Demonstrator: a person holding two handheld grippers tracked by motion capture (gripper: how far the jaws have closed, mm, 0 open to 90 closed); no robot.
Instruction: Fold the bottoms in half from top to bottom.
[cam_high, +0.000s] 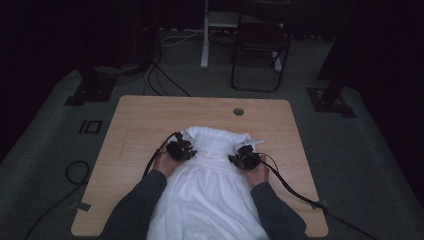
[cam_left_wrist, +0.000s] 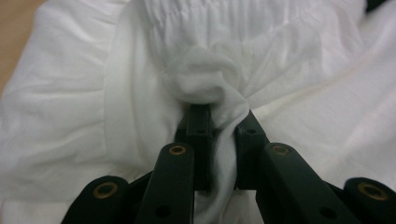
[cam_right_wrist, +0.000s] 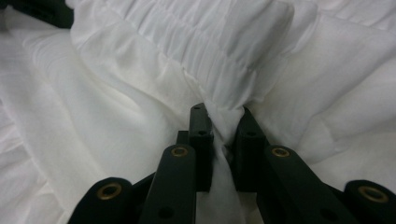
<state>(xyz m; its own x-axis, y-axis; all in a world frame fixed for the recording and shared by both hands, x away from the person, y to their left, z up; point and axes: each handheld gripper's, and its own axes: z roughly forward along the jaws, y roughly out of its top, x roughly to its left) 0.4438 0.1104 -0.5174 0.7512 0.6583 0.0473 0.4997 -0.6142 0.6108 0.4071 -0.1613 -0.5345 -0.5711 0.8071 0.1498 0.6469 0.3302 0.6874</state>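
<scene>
A white garment (cam_high: 210, 175) lies spread down the middle of the wooden tabletop (cam_high: 135, 125), toward six o'clock; the left tool (cam_left_wrist: 219, 116) pinches a bunch of cloth at nine o'clock; the right tool (cam_right_wrist: 219, 123) clamps a fold by the gathered band at three o'clock, likely to lift both sides evenly.

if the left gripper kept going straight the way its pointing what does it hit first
The left gripper is already shut on a bunched fold of the white garment. Going straight on, it would likely push into that bunch, then the gathered band just beyond it.
</scene>
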